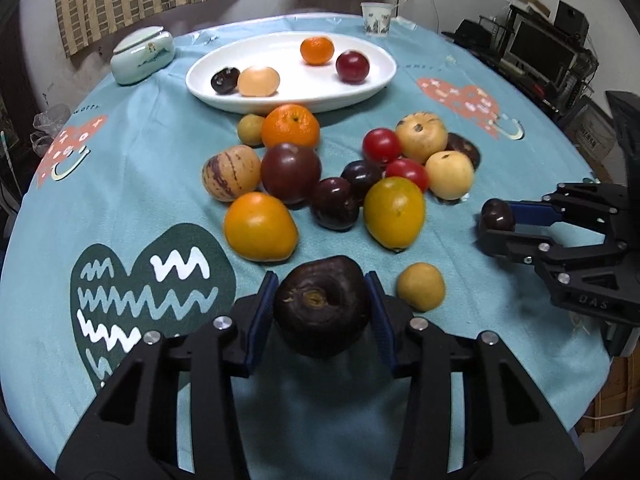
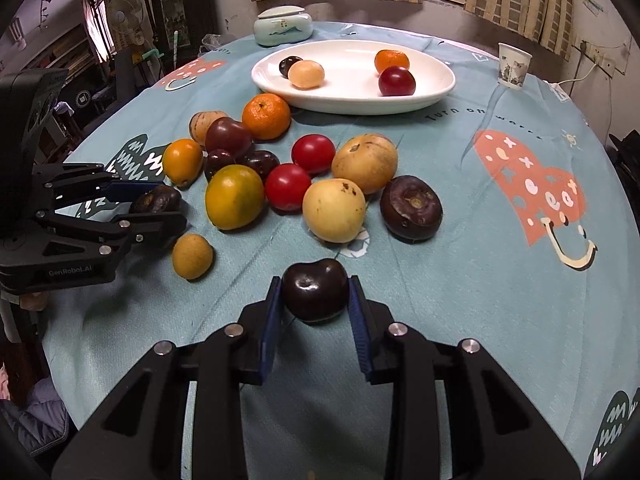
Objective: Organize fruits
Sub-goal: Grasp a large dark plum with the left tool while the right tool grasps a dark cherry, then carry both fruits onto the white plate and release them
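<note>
My left gripper (image 1: 321,280) is shut on a wrinkled dark brown fruit (image 1: 322,312) just above the blue tablecloth; from the right wrist it shows at the left edge (image 2: 168,204). My right gripper (image 2: 315,282) is shut on a glossy dark plum (image 2: 314,292), and in the left wrist view it sits at the right (image 1: 496,220). Beyond both lies a pile of fruit: oranges (image 1: 258,226), red tomatoes (image 1: 381,145), dark plums (image 1: 334,203) and pale yellow fruits (image 1: 450,174). The white oval plate (image 1: 288,100) behind holds several fruits.
A small tan fruit (image 1: 420,286) lies just right of my left gripper. A flat dark fruit (image 2: 411,208) sits at the pile's right side. A lidded pale-green jar (image 1: 142,58) and a paper cup (image 1: 376,18) stand near the round table's far edge.
</note>
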Action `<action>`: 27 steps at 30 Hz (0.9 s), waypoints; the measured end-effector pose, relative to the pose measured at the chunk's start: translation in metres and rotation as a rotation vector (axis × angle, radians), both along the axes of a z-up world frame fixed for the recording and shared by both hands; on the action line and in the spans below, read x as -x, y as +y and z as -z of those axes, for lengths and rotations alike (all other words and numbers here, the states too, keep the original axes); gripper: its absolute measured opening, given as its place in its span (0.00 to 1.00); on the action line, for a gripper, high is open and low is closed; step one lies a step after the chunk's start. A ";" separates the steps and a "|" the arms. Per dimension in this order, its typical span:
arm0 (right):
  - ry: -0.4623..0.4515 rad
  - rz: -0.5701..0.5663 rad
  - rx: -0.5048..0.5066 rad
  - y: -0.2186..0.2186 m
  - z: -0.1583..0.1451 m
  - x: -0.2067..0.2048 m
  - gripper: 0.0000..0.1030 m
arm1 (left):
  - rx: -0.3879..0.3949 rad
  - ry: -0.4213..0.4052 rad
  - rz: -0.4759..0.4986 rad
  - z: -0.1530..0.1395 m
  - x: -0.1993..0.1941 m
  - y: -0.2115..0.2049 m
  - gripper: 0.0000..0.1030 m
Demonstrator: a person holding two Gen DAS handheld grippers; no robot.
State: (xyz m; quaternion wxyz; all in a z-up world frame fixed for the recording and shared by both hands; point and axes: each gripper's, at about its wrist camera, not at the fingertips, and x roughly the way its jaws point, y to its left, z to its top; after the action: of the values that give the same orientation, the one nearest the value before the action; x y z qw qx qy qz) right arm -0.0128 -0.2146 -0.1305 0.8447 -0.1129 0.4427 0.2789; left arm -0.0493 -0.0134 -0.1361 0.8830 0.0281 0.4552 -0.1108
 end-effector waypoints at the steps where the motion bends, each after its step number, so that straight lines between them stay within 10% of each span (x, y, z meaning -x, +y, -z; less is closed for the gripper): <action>1: 0.001 -0.001 -0.001 -0.001 -0.001 0.001 0.32 | 0.008 -0.009 0.011 -0.003 0.003 0.000 0.43; 14: 0.006 -0.018 -0.022 0.003 -0.009 0.014 0.32 | 0.089 -0.111 0.053 -0.038 0.017 0.012 0.43; 27: -0.092 0.087 -0.149 0.036 -0.074 -0.102 0.32 | 0.031 -0.116 -0.088 -0.072 -0.133 0.012 0.44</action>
State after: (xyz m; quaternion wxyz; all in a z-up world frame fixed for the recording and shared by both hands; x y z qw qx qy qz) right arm 0.0891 -0.1787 -0.0567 0.8815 -0.0430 0.3859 0.2685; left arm 0.0834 -0.0015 -0.0636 0.9122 0.0007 0.4024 -0.0771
